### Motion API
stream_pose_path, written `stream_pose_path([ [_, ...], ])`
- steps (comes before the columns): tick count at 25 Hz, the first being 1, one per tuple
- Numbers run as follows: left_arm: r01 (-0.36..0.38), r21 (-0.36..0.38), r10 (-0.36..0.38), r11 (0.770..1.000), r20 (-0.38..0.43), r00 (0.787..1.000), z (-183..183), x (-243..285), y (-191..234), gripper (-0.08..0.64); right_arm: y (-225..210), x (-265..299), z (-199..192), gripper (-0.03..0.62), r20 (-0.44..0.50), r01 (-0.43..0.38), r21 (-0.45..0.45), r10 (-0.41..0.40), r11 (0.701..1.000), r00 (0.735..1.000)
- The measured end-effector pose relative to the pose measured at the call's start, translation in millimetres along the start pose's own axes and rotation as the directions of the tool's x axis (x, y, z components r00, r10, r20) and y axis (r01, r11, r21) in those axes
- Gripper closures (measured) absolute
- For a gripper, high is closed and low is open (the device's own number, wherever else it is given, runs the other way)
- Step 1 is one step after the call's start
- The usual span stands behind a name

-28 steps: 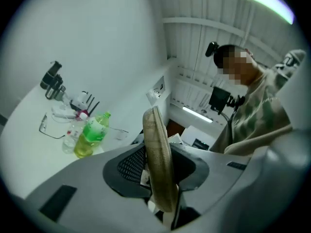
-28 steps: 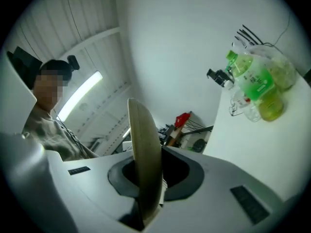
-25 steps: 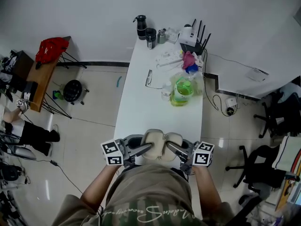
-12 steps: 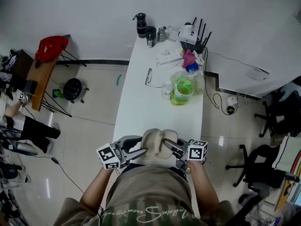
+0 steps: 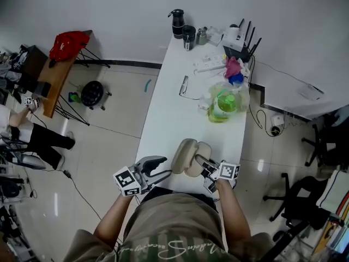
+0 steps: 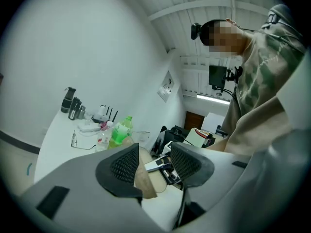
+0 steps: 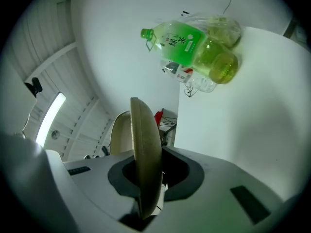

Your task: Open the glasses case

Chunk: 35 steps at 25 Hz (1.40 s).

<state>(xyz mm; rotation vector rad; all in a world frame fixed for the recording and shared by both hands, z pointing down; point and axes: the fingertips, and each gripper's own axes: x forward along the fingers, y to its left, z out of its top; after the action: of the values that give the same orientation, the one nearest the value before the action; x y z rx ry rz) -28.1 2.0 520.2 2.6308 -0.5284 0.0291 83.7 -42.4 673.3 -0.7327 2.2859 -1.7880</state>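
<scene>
Head view, glasses case (image 5: 184,156) at table (image 5: 173,119) near edge, rt tongs (image 5: 202,162) clamping

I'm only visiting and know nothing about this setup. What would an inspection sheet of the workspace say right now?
Surface: long white table.
Job's things: beige glasses case lying open at the table's near end.
Clutter: green bottle, glasses, power strip, router and black flask, all at the far end.
Grippers: right gripper shut on one half of the glasses case. Left gripper open, its fingers have just been opening; the case's edge shows in the gap, not pinched.
Cables: cord on the floor near a wall socket.
Surroundings: red bag on a wooden side table, office chair, seated person at left.
</scene>
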Motion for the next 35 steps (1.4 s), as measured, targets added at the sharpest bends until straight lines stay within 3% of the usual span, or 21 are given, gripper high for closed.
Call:
stream_pose_path([
  [3, -0.022, 0.043, 0.021, 0.999, 0.042, 0.999, 11, 4, -7, 0.359, -22, 9, 4, 0.535, -0.017, 0.062, -0.007, -0.062, 0.998, 0.998],
  [7, -0.034, 0.077, 0.034, 0.996, 0.007, 0.999, 10, 16, -16, 0.359, -66, 24, 9, 0.535, -0.066, 0.21, -0.057, -0.214, 0.976, 0.975],
  [11, 0.018, 0.06, -0.02, 0.998, 0.031, 0.999, 24, 21, -40, 0.36, -103, 33, 18, 0.535, -0.055, 0.315, 0.035, -0.313, 0.948, 0.948],
  [16, 0.033, 0.079, -0.038, 0.996, 0.059, 0.998, 49, 18, -54, 0.36, -125, 55, 25, 0.535, -0.106, 0.353, 0.0, -0.351, 0.936, 0.931],
  [21, -0.002, 0.087, -0.004, 0.996, 0.058, 0.998, 52, 11, -54, 0.36, -146, 67, 20, 0.535, -0.173, 0.413, -0.077, -0.42, 0.907, 0.891],
  [26, -0.026, 0.072, 0.023, 0.997, 0.038, 0.999, 41, 7, -53, 0.362, -165, 70, 16, 0.535, -0.229, 0.472, -0.028, -0.465, 0.881, 0.855],
  [29, -0.033, 0.056, 0.031, 0.998, 0.043, 0.999, 38, 4, -54, 0.362, -167, 75, 19, 0.535, -0.244, 0.486, 0.002, -0.471, 0.874, 0.848],
  [35, -0.056, 0.038, 0.053, 0.998, 0.072, 0.996, 33, -4, -55, 0.362, -169, 81, 19, 0.535, -0.276, 0.514, -0.051, -0.507, 0.856, 0.816],
])
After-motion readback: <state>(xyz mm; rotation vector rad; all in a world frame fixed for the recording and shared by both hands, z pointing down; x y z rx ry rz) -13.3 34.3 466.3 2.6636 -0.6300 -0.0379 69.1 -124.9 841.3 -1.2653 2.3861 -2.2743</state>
